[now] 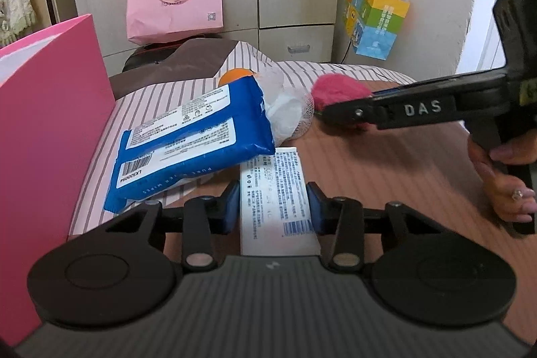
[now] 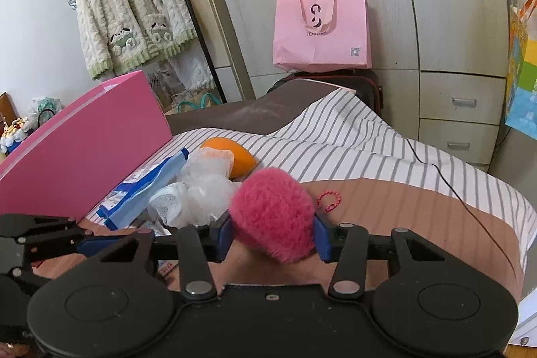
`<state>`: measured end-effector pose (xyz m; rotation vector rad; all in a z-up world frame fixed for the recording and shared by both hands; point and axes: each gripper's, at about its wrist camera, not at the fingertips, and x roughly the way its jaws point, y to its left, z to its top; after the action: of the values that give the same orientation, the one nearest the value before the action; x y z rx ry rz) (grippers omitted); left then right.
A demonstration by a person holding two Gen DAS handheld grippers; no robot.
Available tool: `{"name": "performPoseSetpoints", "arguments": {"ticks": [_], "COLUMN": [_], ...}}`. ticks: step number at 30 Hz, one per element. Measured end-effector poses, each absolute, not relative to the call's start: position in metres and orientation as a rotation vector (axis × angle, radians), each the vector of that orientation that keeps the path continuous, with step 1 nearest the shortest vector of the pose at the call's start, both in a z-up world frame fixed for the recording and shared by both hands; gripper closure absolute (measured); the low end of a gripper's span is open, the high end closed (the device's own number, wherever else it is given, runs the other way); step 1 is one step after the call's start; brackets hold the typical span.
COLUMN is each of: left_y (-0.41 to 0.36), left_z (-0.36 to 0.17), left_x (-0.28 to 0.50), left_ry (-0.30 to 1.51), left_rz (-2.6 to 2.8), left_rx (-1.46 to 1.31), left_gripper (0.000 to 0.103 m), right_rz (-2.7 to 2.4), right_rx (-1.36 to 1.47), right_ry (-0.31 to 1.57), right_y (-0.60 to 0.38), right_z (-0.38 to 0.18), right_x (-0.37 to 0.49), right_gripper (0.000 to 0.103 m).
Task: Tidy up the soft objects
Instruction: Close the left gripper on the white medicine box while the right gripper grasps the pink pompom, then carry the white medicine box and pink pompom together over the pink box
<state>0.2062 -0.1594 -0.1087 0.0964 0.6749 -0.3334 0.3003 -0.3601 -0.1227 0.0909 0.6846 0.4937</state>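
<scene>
My left gripper [image 1: 273, 203] is shut on a flat white pack [image 1: 275, 190] with a printed label, its blue pads pressing the pack's two long edges. A blue wipes pack [image 1: 198, 136] leans over the white pack's far end. Behind them lie a white mesh puff [image 1: 285, 113] and an orange sponge [image 1: 235, 76]. My right gripper [image 2: 273, 239] is shut on a fluffy pink pompom [image 2: 272, 210], which fills the gap between the pads. In the left wrist view the right gripper [image 1: 335, 109] reaches in from the right onto the pompom [image 1: 339, 89].
A tall pink box [image 1: 43, 140] stands along the left. Everything lies on a striped sheet [image 2: 335, 136] and a brown mat [image 1: 386, 163]. A black cable [image 2: 446, 180] crosses the sheet, with a pink bead chain [image 2: 329, 200] near the pompom. A pink paper bag [image 2: 322, 29] stands behind.
</scene>
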Motion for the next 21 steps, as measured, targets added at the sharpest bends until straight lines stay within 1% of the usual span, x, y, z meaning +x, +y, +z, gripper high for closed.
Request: {"name": "performPoseSetpoints", "arguments": {"ticks": [21], "left_y": [-0.144], "left_z": [-0.098], "left_x": [0.179], "left_ry": [0.677], "left_rz": [-0.368], "left_rx": [0.015], "left_gripper": [0.065], "right_rz": [0.357], "right_rx": [-0.086], "right_ry": [0.685], "right_y": [-0.332], "right_z": [-0.111], "right_x": [0.237], "right_gripper": [0.054]}}
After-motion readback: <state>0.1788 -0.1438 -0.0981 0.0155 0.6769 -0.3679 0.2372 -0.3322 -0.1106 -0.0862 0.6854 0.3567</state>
